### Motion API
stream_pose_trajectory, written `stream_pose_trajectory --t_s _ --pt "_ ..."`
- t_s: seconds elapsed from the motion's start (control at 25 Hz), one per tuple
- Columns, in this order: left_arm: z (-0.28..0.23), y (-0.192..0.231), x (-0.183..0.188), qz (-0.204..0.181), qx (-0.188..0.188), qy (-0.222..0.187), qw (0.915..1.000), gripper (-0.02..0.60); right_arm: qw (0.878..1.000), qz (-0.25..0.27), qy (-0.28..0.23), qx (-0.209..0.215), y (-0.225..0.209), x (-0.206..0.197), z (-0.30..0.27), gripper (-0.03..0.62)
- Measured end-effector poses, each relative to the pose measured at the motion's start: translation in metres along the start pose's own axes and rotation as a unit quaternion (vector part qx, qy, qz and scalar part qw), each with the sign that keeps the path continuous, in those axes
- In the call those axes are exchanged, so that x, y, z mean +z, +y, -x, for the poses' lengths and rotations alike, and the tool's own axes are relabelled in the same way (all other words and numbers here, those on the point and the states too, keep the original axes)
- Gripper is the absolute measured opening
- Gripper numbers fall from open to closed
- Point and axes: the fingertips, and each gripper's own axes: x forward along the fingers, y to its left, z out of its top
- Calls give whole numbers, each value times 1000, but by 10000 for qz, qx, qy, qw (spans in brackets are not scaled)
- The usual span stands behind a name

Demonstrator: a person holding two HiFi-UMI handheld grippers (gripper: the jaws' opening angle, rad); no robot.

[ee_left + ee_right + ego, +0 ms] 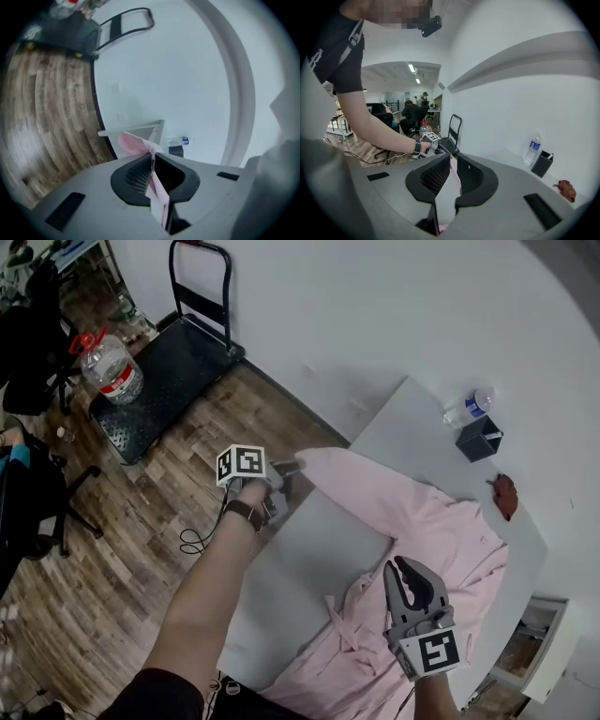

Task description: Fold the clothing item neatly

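A pink shirt point(441, 531) lies spread on the grey table point(314, 563), one long sleeve point(361, 488) reaching toward the table's far left edge. My left gripper point(286, 470) is at that edge, shut on the sleeve's end. In the left gripper view the pink cloth point(136, 144) is pinched at the tips of the left gripper point(152, 157) and trails back between the jaws. My right gripper point(405, 570) hovers over the shirt's body, pointing toward the left one. In its own view the right gripper point(453, 157) shows a narrow gap with nothing pressed.
A water bottle point(469, 409), a black holder point(478, 439) and a small reddish-brown object point(504, 495) sit at the table's far side by the wall. On the wooden floor to the left stand a black platform cart point(164, 376), a big water jug point(111, 367) and office chairs point(28, 493).
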Motion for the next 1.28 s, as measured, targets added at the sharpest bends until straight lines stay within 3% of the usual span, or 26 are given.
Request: stream_pose_trajectory --t_s 0.08,0.16,0.24,0.32,0.36,0.44,0.6,0.76,0.84,0.88,0.96,1.16,1.24,1.28 --pt "0 -36 10 -898 101 -15 9959 28 9999 -90 -77 -68 0 2 7 49" --pt "-4 -76 12 -1790 121 2 9838 28 9996 -172 -132 -156 -3 1 18 49" --pt "-10 -118 6 -2619 54 54 9651 28 9992 -265 -150 -252 -8 -2 32 49" --pt "-17 -158 -8 -3499 -18 184 9366 28 9983 -397 -189 -373 -17 -6 48 49" --pt "-23 -178 -20 -3979 -43 283 9170 28 9976 -474 -221 -449 -23 -10 58 49" --pt "-38 -215 -50 -4926 -136 562 8684 28 9953 -659 -289 -642 -36 -18 82 49" --pt "-76 -269 -131 -6432 -436 1409 7514 28 9874 -1046 -421 -1113 -61 -43 136 49" --pt "-119 -293 -224 -7391 -660 2377 6268 28 9787 -1405 -329 -1458 -87 -80 190 49" --pt "-136 -299 -270 -7651 -770 2673 5807 28 9732 -1626 -271 -1605 -96 -99 212 49" --pt "-144 -301 -294 -7730 -835 2782 5640 28 9698 -1720 -307 -1699 -100 -105 222 49" --pt "-156 -298 -343 -7816 -961 2985 5393 28 9629 -1846 -504 -1901 -106 -113 241 49" --pt "-171 -267 -438 -7950 -963 3398 4933 28 9531 -1914 -772 -2213 -114 -131 286 49" --pt "-167 -253 -467 -8064 -977 3536 4638 28 9513 -1939 -743 -2279 -116 -143 301 49" --pt "-163 -245 -479 -8148 -981 3605 4434 28 9498 -1986 -727 -2306 -115 -149 306 49"
